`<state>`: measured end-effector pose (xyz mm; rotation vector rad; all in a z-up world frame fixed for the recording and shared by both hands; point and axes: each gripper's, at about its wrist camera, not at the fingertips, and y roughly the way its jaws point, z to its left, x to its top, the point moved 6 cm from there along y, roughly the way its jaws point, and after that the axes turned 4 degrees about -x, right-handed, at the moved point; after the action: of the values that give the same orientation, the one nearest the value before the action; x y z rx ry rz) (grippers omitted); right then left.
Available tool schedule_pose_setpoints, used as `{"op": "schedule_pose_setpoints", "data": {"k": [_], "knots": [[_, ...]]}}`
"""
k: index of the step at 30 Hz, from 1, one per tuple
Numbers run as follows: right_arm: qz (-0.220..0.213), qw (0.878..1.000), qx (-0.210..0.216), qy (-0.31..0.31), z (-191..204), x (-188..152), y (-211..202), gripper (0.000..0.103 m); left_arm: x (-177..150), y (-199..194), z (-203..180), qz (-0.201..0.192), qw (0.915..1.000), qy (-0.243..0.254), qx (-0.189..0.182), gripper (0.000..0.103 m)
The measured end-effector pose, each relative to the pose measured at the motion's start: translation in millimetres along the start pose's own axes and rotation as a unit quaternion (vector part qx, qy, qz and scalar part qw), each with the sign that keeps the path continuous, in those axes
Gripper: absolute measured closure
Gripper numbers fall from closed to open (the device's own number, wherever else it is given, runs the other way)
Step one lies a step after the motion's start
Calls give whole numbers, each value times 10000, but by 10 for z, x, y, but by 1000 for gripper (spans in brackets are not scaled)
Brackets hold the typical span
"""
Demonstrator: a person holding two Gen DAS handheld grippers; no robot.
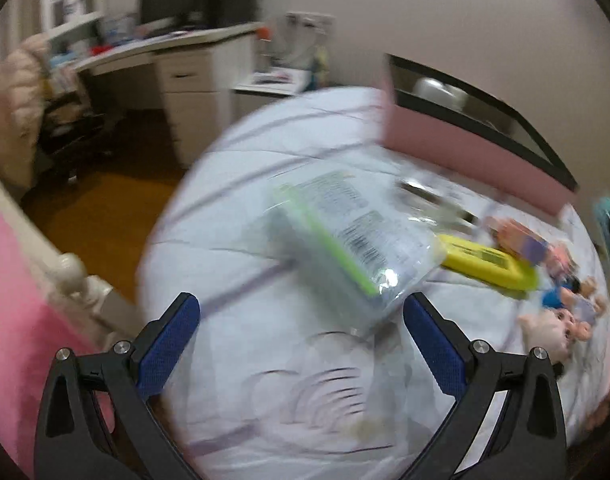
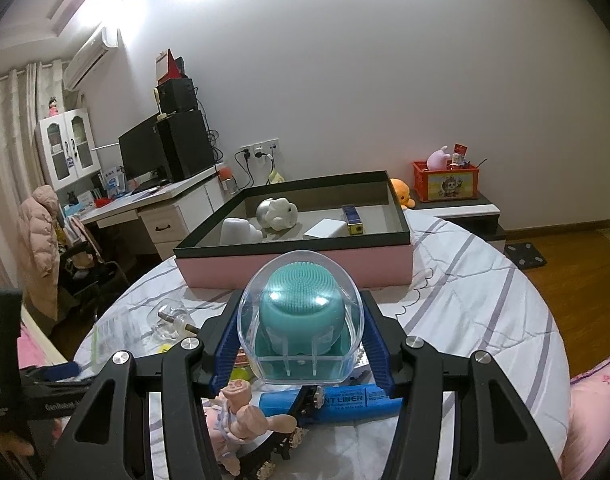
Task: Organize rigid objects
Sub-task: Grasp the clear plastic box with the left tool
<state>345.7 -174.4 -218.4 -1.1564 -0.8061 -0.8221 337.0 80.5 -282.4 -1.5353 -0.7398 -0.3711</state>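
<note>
— What's that in the right gripper [image 2: 301, 344]?
— A teal brush in a clear dome case [image 2: 301, 320], clamped between the blue pads, held above the bed just before the pink tray [image 2: 293, 266].
— And the left gripper [image 1: 301, 320]?
— Spread wide, holding nothing; a clear packet with a green edge [image 1: 353, 236] lies on the quilt [image 1: 225, 184] ahead, a yellow pack [image 1: 489, 264] beside it

One pink box [image 2: 293, 268], four items inside, two dolls [image 1: 561, 312].
</note>
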Motion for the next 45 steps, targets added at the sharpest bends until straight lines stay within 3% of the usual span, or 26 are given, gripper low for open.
{"op": "schedule_pose_setpoints", "data": {"k": [7,12,15,16,21,24,26,31,34,40,42,43,44,45], "knots": [[32,10000,25,-89,43,6,22,47,164,69,-235,-141,9995,30,-265,0],[70,9999,10,-120,52,1,34,47,262,368,-269,88,10000,-25,37,1],[86,9999,8,-116,53,0,39,47,304,386,-253,42,10000,-42,-17,12],[94,9999,16,-110,51,-4,40,47,318,368,-266,-18,10000,18,-56,22],[130,9999,16,-89,49,-12,47,47,294,313,-430,-57,9973,539,-486,26],[147,9999,2,-81,31,-30,22,47,170,276,-663,52,9897,1285,-631,26],[158,9998,-16,-80,19,-40,-1,47,79,243,-739,106,9853,1530,-751,26],[190,9998,-63,-27,-32,-50,-26,47,131,206,-613,147,9906,1156,-723,23],[195,9998,-58,-42,-33,-54,-28,47,232,229,-581,111,9939,817,-736,5],[220,9997,-62,-79,-45,-51,-27,47,260,479,-598,364,9959,702,-437,4],[237,9997,-64,-90,-33,-41,-18,47,250,485,-636,294,9947,931,-326,17],[245,9996,-73,-94,-30,-35,-17,47,261,456,-654,224,9944,957,-387,31],[250,9996,-76,-100,-29,-29,-16,47,275,428,-659,156,9941,978,-432,38],[251,9996,-71,-97,-29,-24,-16,47,273,422,-662,146,9940,979,-471,38]]}}
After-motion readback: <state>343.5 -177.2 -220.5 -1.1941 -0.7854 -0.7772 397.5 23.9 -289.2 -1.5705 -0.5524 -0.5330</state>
